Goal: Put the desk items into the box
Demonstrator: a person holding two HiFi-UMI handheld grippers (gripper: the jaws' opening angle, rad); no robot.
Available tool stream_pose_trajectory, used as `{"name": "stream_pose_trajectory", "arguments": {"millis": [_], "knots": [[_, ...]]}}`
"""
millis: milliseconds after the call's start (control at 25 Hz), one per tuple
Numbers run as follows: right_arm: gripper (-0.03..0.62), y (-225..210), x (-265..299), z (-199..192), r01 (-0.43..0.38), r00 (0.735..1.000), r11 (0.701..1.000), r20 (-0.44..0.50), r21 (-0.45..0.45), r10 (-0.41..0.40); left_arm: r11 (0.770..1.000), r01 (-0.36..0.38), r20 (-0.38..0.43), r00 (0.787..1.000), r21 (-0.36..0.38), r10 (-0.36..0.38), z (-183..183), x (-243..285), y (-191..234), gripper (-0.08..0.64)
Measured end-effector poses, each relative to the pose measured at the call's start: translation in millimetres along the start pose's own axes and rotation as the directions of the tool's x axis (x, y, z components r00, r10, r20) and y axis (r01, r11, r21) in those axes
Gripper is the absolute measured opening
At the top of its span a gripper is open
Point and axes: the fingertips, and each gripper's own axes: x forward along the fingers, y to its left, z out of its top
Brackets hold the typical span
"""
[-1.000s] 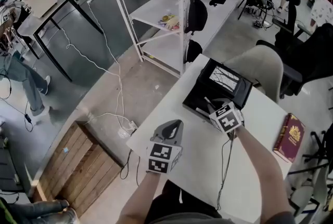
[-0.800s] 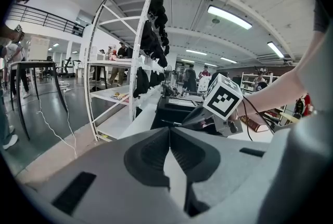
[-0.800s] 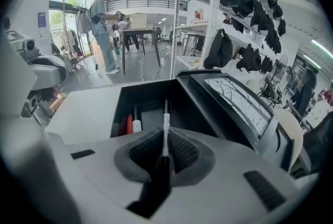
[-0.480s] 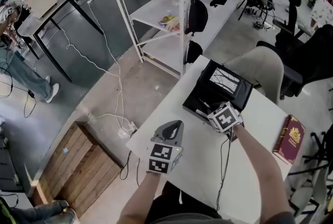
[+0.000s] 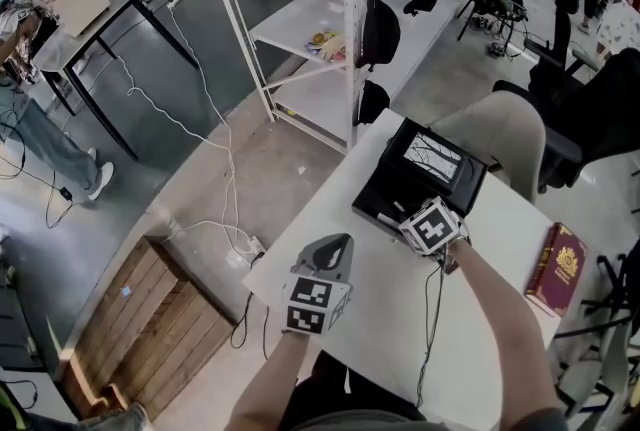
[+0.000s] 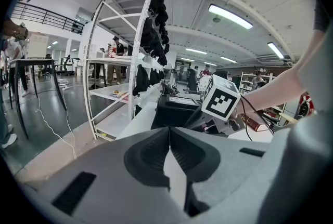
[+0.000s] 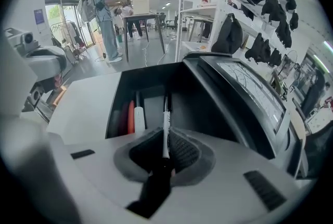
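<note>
Item: pen [image 7: 166,114], white barrel with dark ends. Clamped between the narrow jaws of the right gripper [image 7: 165,134], its free end pointing down into the box [image 7: 151,80].

Box: black, lid [image 5: 432,156] raised, at the far edge of the white table [image 5: 370,319]. Already inside, lying along the left wall: a red pen [image 7: 130,116] and a white marker [image 7: 139,119], side by side.

Change from a second ago: the right gripper has tipped more steeply and sunk slightly toward the box opening, with the same grip on the pen.

Left gripper [image 6: 170,134]: jaws closed together, nothing between them. Unmoved, near the table's front edge, well apart from the box.

Other: a red book [image 5: 557,266] at the table's right side, in the same place as before.
</note>
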Motion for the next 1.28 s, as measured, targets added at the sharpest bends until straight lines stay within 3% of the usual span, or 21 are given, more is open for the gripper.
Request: {"name": "stream_pose_trajectory", "arguments": {"millis": [680,960,1280], "knots": [[0.058,-1.7,2.8,-4.1,-0.010,0.999,1.000,-0.032,0.013,0.011,1.000,0.006,-0.005,1.000,-0.001,-0.006,0.6,2.0,7.8,0.010],[0.083,-5.3,-6.9,3.3,0.010,0.999,0.999,0.036,0.046,-0.012,1.000,0.000,0.001,1.000,0.005,0.000,4.2,-1.2,9.3,0.010],[0.084,-7.4,-42.9,24.9,0.017,0.983,0.993,0.180,0.113,-0.037,1.000,0.011,0.016,1.000,0.021,-0.011,12.5,0.9,2.7,0.011]]}}
